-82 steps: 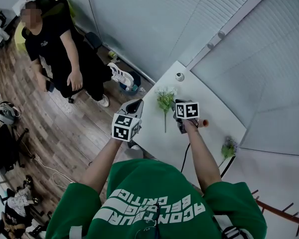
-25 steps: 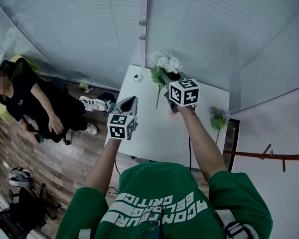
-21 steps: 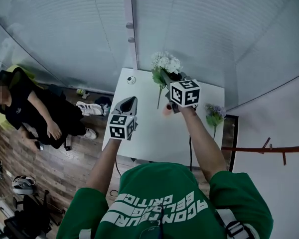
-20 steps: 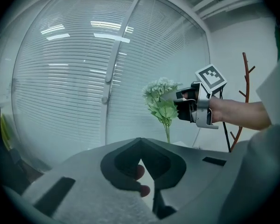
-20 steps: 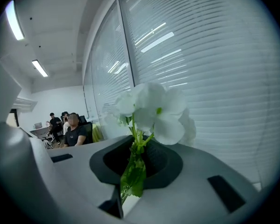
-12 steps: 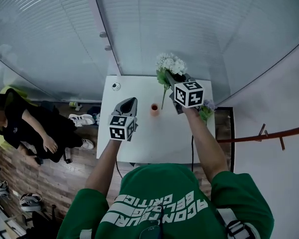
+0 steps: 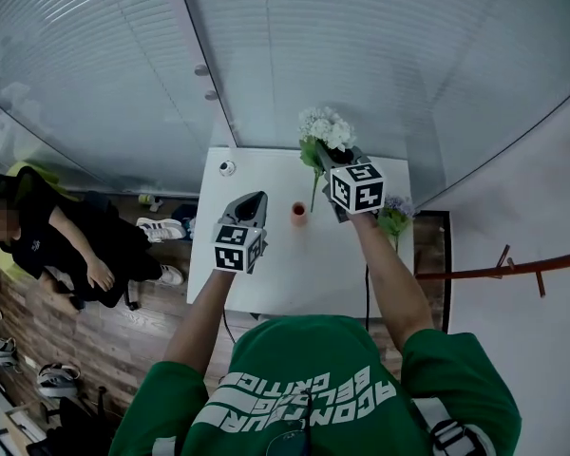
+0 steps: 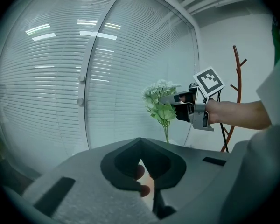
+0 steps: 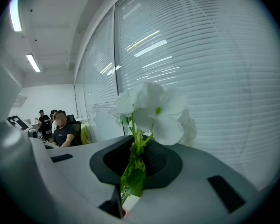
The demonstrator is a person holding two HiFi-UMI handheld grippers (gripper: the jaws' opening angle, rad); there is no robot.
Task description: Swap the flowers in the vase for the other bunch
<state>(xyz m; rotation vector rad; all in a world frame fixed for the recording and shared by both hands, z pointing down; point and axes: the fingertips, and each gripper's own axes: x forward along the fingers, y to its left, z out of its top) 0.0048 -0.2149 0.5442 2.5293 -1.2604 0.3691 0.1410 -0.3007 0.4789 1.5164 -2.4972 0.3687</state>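
Above the table [image 7: 294, 264], right gripper [image 9: 132, 178] clamped on white flowers [image 9: 154, 111]; left gripper [image 7: 253, 203] closed.

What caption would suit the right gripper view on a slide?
The right gripper shut on the stem of the white flower bunch, blooms upright before a blind-covered glass wall.

L gripper [image 7: 254, 199] closed, R gripper [image 7: 323, 150] clamped

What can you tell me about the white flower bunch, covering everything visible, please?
The white flower bunch has rounded white blooms over green leaves and a thin green stem. It is held roughly upright in the air above the white table, not in the small orange vase, with the right gripper shut on its stem.
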